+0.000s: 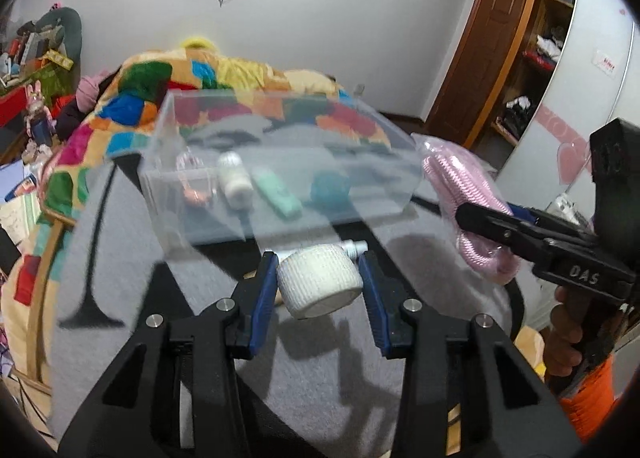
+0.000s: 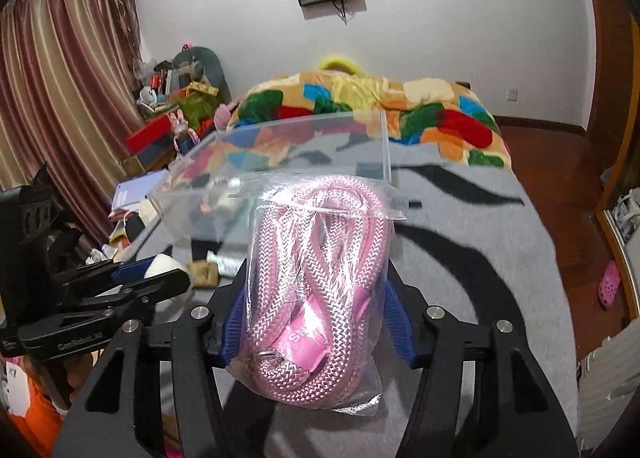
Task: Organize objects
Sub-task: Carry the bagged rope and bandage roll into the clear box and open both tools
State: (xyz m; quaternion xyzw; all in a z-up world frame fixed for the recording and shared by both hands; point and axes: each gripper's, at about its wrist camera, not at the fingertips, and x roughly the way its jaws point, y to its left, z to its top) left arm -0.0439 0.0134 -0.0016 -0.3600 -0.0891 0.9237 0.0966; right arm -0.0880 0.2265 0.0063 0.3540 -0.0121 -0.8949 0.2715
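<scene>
Bandage roll [image 1: 320,284], white, clamped between left gripper [image 1: 320,278] fingers above grey blanket [image 1: 160,318], just short of clear box [image 1: 280,162]. Right gripper [image 2: 316,322] pinches bagged pink rope [image 2: 316,290] beside box's right end. Box holds small bottle, green tube, teal ball.

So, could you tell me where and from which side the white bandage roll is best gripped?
Across its curved wall, one finger on each side, coming in level along the grey blanket from the near side. The white bandage roll shows its flat end tilted toward the camera, and the left gripper already brackets it this way. The wall looks soft, so squeeze gently.
</scene>
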